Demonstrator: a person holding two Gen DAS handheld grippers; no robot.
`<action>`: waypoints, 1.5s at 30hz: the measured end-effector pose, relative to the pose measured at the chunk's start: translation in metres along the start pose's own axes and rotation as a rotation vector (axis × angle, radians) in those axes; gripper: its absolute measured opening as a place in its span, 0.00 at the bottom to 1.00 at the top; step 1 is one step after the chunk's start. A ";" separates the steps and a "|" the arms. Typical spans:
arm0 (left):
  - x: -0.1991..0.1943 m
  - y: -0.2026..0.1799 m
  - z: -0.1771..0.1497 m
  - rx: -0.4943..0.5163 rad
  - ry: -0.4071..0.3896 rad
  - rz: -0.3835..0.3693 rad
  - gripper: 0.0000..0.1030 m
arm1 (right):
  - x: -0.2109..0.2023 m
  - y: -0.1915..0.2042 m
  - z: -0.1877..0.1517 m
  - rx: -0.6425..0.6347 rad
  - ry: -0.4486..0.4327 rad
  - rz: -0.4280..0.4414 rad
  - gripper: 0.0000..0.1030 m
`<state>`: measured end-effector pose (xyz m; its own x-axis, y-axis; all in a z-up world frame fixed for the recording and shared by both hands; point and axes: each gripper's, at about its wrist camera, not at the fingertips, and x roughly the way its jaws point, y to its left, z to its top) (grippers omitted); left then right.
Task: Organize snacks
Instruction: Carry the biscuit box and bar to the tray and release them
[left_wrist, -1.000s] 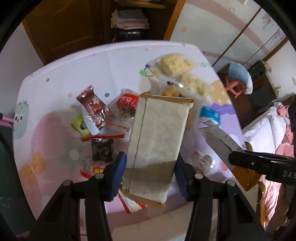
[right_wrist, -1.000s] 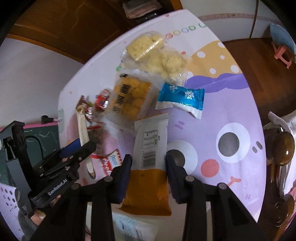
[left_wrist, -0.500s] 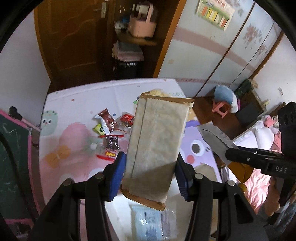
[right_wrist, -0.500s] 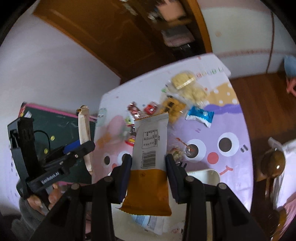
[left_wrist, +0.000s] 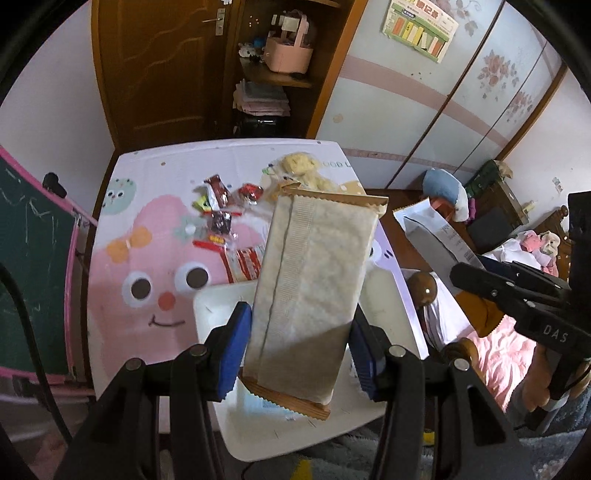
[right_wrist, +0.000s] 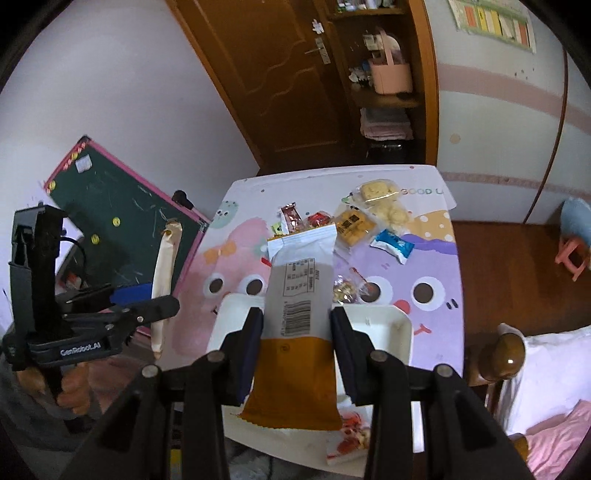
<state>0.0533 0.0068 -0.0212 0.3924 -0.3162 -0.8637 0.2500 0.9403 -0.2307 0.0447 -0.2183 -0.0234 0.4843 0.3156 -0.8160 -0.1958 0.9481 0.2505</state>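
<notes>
Left wrist view showed the left gripper (left_wrist: 299, 345) clenched on a beige snack packet (left_wrist: 314, 291) held above the white tray (left_wrist: 210, 306). Right wrist view showed the right gripper (right_wrist: 296, 341) grasping a white-and-orange snack packet (right_wrist: 299, 314) above the same tray (right_wrist: 384, 321) on the cartoon-print table (right_wrist: 428, 258).

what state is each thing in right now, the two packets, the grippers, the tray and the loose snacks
left gripper: shut on the beige packet, held above the table
beige packet: upright between the fingers, sealed
right gripper: shut on the orange and white packet
orange and white packet: gripped at its middle, barcode side up
white tray: on the table, contents mostly hidden
blue packet: lying flat on the table, untouched
</notes>
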 end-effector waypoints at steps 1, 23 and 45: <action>-0.001 -0.003 -0.006 -0.004 -0.001 0.003 0.49 | -0.002 0.002 -0.005 -0.011 -0.002 -0.012 0.37; 0.025 -0.032 -0.059 0.005 0.032 0.176 0.49 | 0.020 0.004 -0.056 -0.021 0.093 -0.124 0.37; 0.045 -0.027 -0.061 -0.005 0.105 0.174 0.70 | 0.036 0.003 -0.062 0.019 0.148 -0.107 0.50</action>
<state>0.0101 -0.0253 -0.0818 0.3345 -0.1341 -0.9328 0.1824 0.9803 -0.0755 0.0082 -0.2063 -0.0844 0.3708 0.2054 -0.9057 -0.1330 0.9769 0.1671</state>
